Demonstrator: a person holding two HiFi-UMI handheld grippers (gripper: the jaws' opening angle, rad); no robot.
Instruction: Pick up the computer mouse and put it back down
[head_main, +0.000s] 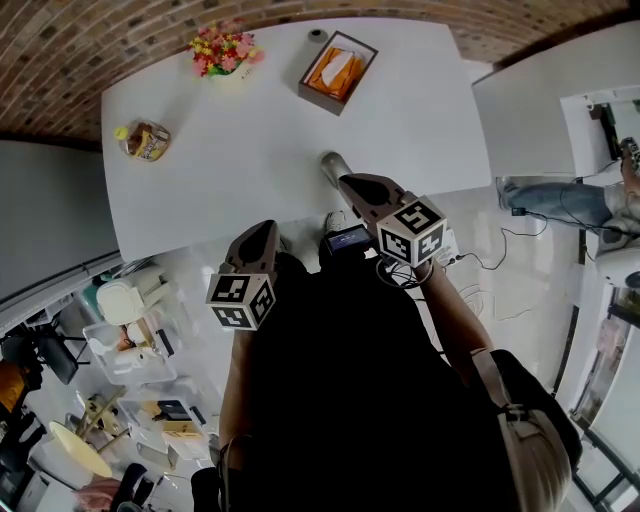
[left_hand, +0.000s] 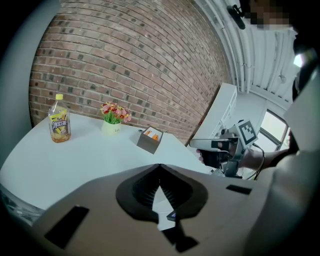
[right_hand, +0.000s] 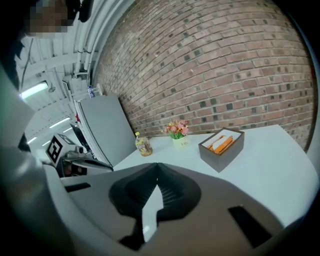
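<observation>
- two grippers, both empty. the left gripper (left_hand: 160, 167) has its jaws meeting at the tips, and only bare table (head_main: 250, 170) shows behind them. the right gripper (right_hand: 156, 169) is closed the same way, with nothing between the jaws.
- mouse (head_main: 336, 168): a small grey oblong on the table close to its near edge, just past the right gripper's tip in the head view. it is small there, so calling it the mouse is my reading. neither gripper view shows it.
- the right gripper hangs over the near edge and seems clear of the mouse. the left gripper sits short of that edge, off the table.
- step, judged: the mouse is down and not gripped. this is either before the pick or after the set-down, and i cannot tell which.
- next move, if the pick is due: spread the right jaws wider than the mouse, lower them astride its sides, then close gently. the smooth curved shell may slip.
- the bottle (head_main: 145, 140) stands near the left edge, the flowers (head_main: 225, 50) and the box (head_main: 338, 70) along the far edge. all are well apart from the mouse.
</observation>
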